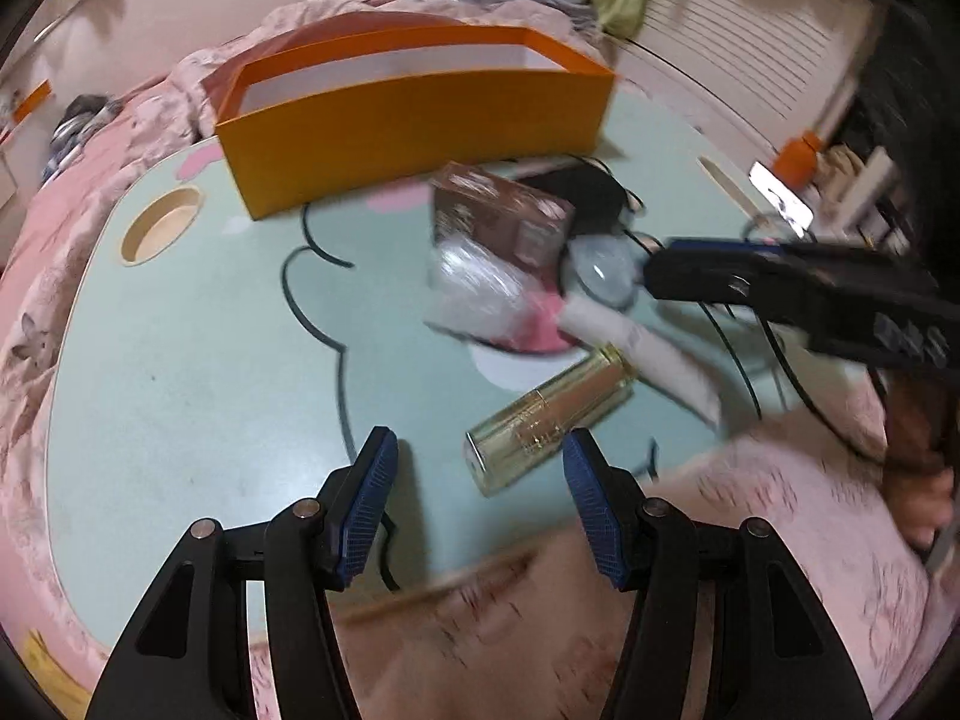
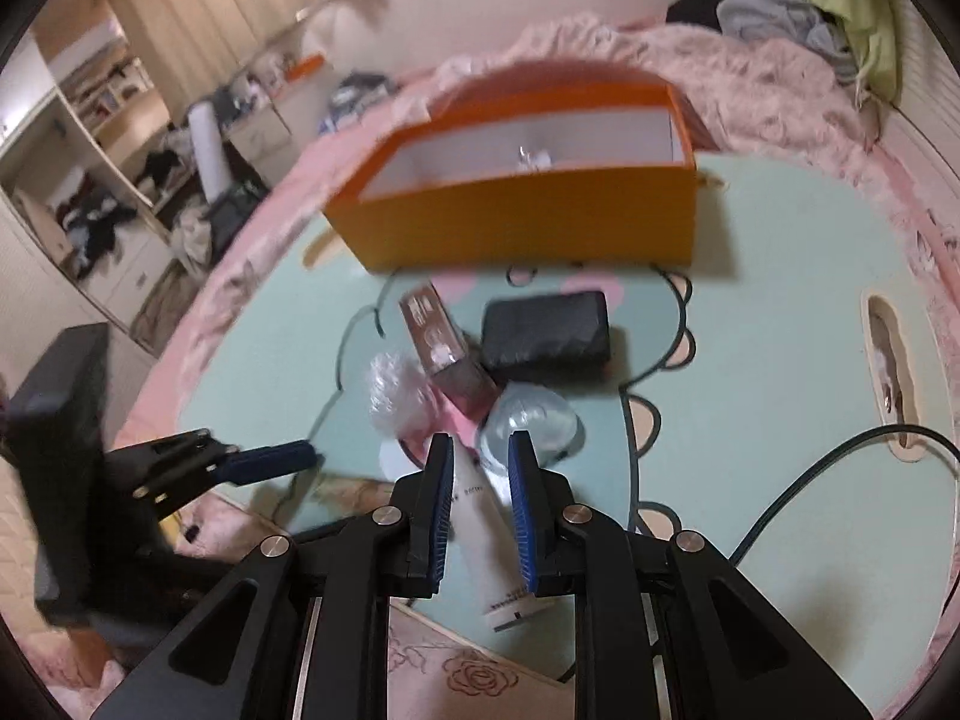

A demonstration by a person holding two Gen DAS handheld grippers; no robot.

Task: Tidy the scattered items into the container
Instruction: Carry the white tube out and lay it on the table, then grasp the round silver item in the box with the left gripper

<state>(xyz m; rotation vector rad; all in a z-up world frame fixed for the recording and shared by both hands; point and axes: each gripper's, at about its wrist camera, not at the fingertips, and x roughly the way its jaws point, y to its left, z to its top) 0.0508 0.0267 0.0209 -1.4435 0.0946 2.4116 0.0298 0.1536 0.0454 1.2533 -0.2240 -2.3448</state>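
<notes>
On the table the box stands at the far side. Before it lie a carton and, to its right, a pouch. Nearer me, a tube lies between the fingers of my right claw. My left claw hangs over the near edge, beside a bottle.

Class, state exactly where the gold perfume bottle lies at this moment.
In the left wrist view the gold perfume bottle lies on its side on the green table, just ahead of the left claw, beside the white tube.
</notes>
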